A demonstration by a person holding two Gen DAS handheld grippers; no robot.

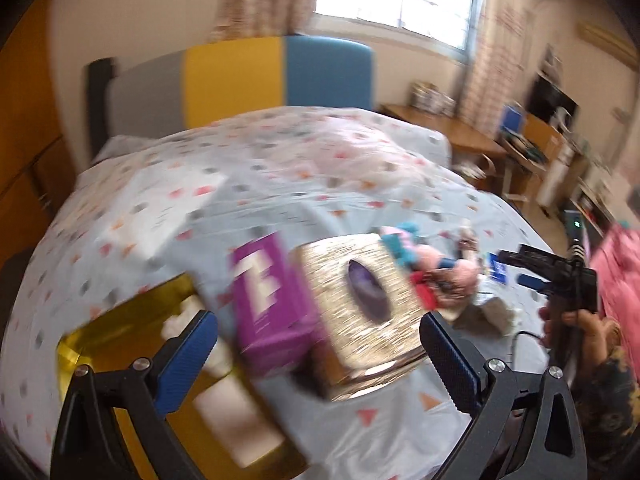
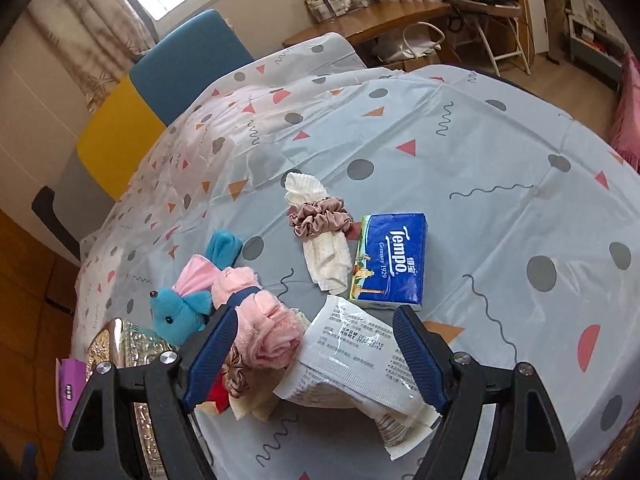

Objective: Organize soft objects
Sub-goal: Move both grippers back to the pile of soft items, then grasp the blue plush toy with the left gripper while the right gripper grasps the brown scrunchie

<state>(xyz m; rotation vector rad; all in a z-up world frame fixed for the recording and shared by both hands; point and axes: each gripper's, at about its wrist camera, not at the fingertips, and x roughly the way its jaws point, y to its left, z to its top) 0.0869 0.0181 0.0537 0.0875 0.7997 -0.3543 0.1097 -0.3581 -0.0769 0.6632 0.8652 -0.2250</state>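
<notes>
Tempo tissue pack (image 2: 390,258): glossy blue rectangle flat on the bedsheet (image 2: 460,128), long axis running away from the right gripper (image 2: 316,354), just beyond its tips. Jaws wide apart, empty, straddling a crinkled white plastic wipes pack (image 2: 352,364). Left of Tempo: cream ribbed cloth (image 2: 320,236) ringed by satin scrunchie (image 2: 320,216); further left, fuzzy blue-pink plush mouse (image 2: 188,304). Left gripper (image 1: 318,344) spread wide, holding nothing, over gold tissue box (image 1: 360,304)

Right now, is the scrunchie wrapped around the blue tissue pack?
No, the scrunchie circles a rolled white cloth lying beside the tissue pack.
</notes>
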